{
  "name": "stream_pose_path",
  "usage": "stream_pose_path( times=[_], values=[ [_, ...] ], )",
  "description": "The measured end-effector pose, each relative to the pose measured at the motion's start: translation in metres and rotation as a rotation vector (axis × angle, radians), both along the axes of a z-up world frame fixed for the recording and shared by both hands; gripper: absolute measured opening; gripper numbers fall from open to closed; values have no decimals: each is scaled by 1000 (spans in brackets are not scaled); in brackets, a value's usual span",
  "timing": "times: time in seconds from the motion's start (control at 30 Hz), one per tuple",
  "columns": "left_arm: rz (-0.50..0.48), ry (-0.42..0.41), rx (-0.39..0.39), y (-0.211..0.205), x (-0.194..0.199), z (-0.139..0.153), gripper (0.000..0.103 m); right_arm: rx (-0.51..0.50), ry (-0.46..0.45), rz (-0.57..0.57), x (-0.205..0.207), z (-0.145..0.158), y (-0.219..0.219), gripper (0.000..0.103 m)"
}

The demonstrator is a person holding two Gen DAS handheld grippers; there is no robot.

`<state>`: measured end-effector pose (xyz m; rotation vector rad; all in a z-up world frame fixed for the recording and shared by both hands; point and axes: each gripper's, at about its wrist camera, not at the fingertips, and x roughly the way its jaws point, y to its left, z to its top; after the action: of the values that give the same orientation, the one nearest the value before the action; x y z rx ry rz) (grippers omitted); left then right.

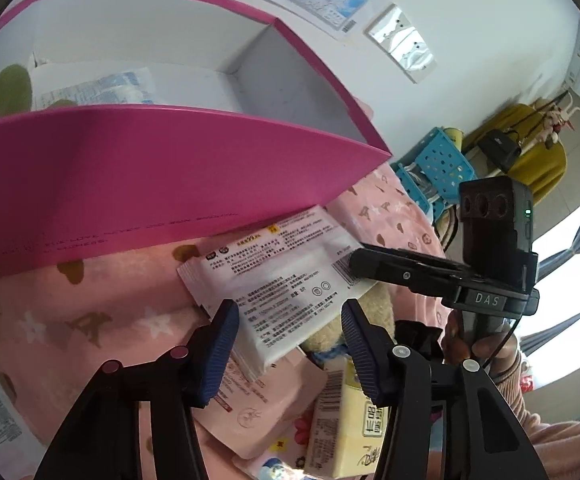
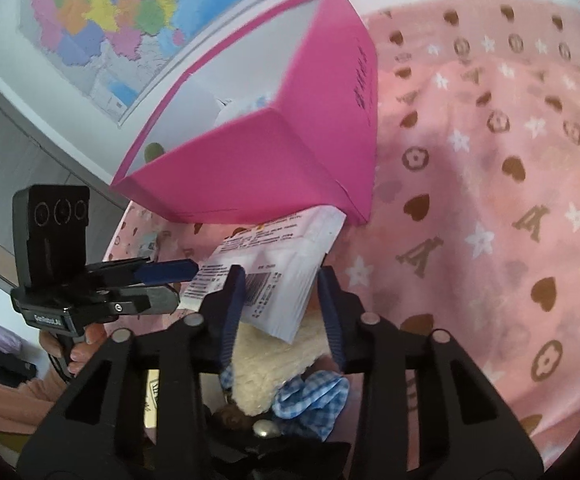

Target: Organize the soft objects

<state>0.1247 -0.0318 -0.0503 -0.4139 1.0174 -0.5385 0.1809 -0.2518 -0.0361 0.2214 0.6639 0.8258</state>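
Left wrist — packets (image 1: 102,90) in pink box (image 1: 130,176)

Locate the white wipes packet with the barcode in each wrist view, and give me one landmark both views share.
Left wrist: the white wipes packet lies lower centre, between and beyond the left gripper fingers, below the pink box.
Right wrist: the packet sits centre, between the right gripper fingers, over a cream plush toy.
Shared landmark: the pink box, just above the packet in both.
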Motion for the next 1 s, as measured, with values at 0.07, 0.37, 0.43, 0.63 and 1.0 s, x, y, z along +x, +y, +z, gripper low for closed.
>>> stream_pose_path(
  times=[0.07,0.37,0.43,0.63,1.0],
  values=[
    [21,-4,22,2,-1,-1,54,-16,-32,-8,-6,2,0,33],
    [52,42,48,16,8,-21,63,-20,-33,3,-6,-3,1,18],
    [54,51,34,20,8,-23,64,1,-7,13,-3,-4,0,21],
    [16,76,-26,26,10,-28,65,40,49,56,7,-8,4,38],
    [14,49,-45,21,4,-18,57,41,-14,44,-5,1,11,33]
  ],
)
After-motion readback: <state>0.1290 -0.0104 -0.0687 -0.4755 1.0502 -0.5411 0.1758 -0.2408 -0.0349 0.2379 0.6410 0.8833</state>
